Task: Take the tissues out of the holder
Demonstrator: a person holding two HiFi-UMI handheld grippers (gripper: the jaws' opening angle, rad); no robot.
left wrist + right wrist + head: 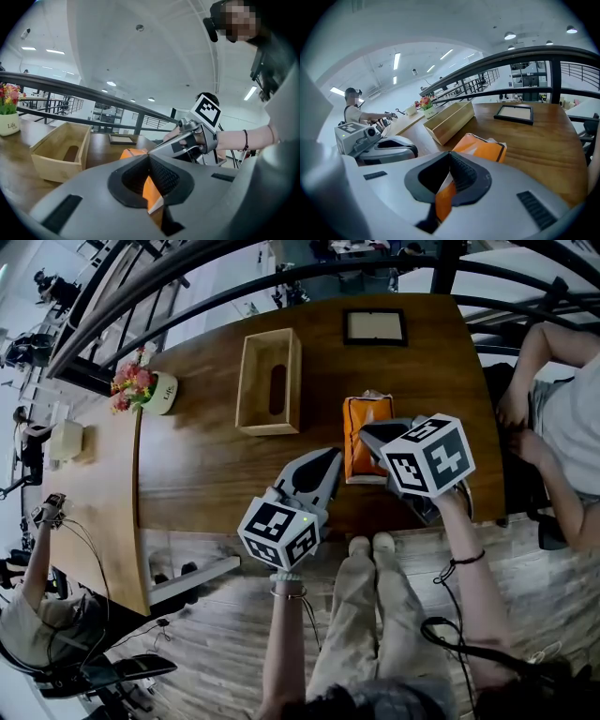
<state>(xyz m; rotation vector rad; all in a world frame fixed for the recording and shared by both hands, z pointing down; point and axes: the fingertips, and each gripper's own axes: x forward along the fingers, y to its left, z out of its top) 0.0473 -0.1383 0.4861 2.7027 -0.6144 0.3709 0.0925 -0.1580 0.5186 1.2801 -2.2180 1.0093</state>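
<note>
A long wooden table (206, 465) runs beside a dark railing in a bright, open hall. A small flower pot (142, 390) stands at its far left and a picture frame (375, 327) lies at the far edge. The wooden holder (251, 381) lies open and empty near the middle. The orange tissue pack (361, 423) is already out of it and rests on the table, well apart from the holder, near the front edge.

The right gripper (450, 157) has its jaws closed on the near end of the pack, with a strip of orange wrapper pinched between them. The left gripper (328, 460) sits just beside the pack's left edge with its jaws together at the tips.

The main risk is the thin hold. The right jaws seem to have only wrapper, so a quick lift could tear the film or let the pack slip out. A pull from the left gripper could also crumple the pack.

Orange shows through the gap behind the left jaws, but it is not clear whether they grip the wrapper or the pack merely lies beyond them. The right gripper's marker cube covers the pack's near end in the head view. Another person (562, 418) sits at the table's right end, cut off by the frame.
</note>
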